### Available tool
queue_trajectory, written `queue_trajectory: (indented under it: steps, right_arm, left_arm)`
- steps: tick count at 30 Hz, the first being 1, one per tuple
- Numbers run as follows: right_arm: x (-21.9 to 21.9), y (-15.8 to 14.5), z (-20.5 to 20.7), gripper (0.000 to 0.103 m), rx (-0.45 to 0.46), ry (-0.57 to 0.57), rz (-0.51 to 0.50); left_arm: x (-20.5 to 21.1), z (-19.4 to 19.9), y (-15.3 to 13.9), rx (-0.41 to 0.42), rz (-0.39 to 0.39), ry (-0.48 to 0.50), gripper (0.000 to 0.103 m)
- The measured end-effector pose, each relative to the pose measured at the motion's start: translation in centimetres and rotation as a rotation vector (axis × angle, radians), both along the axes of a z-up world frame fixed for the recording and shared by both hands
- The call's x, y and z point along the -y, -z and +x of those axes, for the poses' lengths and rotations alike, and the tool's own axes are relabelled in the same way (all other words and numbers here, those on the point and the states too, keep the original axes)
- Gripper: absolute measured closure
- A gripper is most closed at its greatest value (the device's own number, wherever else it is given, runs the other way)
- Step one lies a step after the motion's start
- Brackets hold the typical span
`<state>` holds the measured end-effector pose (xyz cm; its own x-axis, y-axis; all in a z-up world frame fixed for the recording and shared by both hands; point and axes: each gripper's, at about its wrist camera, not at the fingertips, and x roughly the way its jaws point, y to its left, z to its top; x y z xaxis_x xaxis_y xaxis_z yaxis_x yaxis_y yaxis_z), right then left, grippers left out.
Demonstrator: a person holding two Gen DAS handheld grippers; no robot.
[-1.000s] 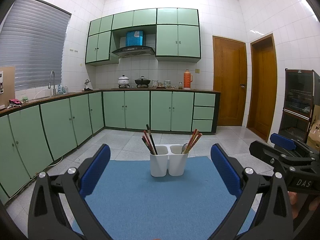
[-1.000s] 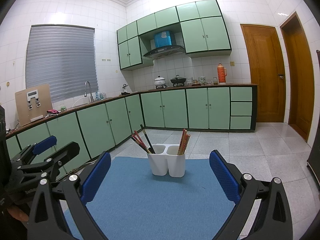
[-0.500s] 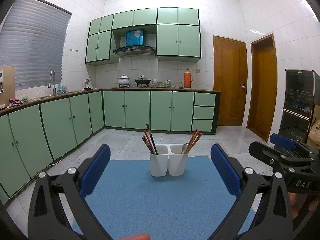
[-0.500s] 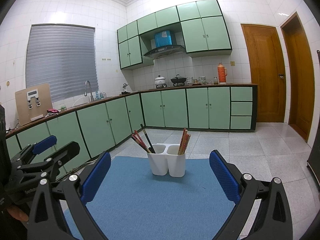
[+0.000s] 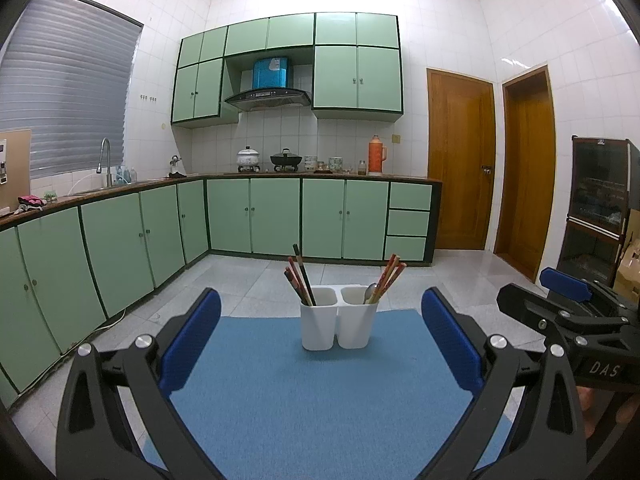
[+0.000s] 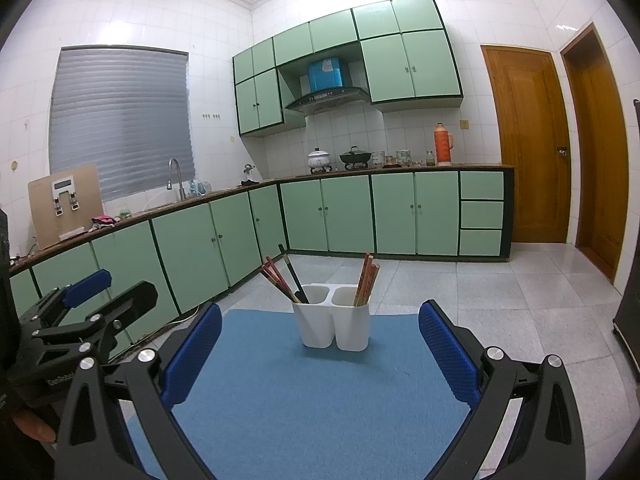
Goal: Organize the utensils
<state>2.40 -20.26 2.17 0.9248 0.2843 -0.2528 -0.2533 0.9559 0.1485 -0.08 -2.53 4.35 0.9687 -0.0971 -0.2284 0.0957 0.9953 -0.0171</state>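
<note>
The white two-compartment utensil holder [image 5: 339, 322] stands on the blue mat [image 5: 304, 400] with chopsticks [image 5: 299, 276] in both cups, no loose utensils visible, so sorting looks finished, while left tool [image 5: 320, 344] and right tool [image 6: 320, 350] gape wide, empty.

- A two-compartment utensil holder [image 5: 339, 322] stands upright on the mat [image 5: 304, 400], toward its far edge.
- Chopsticks [image 5: 299, 276] sit in the holder's left compartment, leaning left.
- More chopsticks [image 5: 390, 278] sit in the right compartment, leaning right, with a spoon [image 5: 370, 292] beside them in that compartment.
- The left gripper [image 5: 320, 344] hangs before the holder, fingers wide apart with the holder seen between them.
- The right gripper [image 6: 320, 348] hangs likewise, to the right of the left gripper.
- Behind the mat lies the tiled floor [image 5: 256, 276], then base cabinets [image 5: 276, 216] along the back and left walls.
- On the back counter a pot [image 5: 248, 158] stands left of a wok [image 5: 285, 159], with a thermos [image 5: 376, 155] further right.
- Two doors [image 5: 460, 164] stand right of the cabinets.
</note>
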Motion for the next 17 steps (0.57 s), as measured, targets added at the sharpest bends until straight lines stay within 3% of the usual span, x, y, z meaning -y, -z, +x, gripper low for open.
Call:
queue_trajectory:
  steps: [17]
  right_arm:
    - [0.04,0.18,0.11,0.006,-0.002,0.0,-0.002]
  left_arm:
    - [0.02,0.01,0.35,-0.01,-0.002,-0.004,0.006]
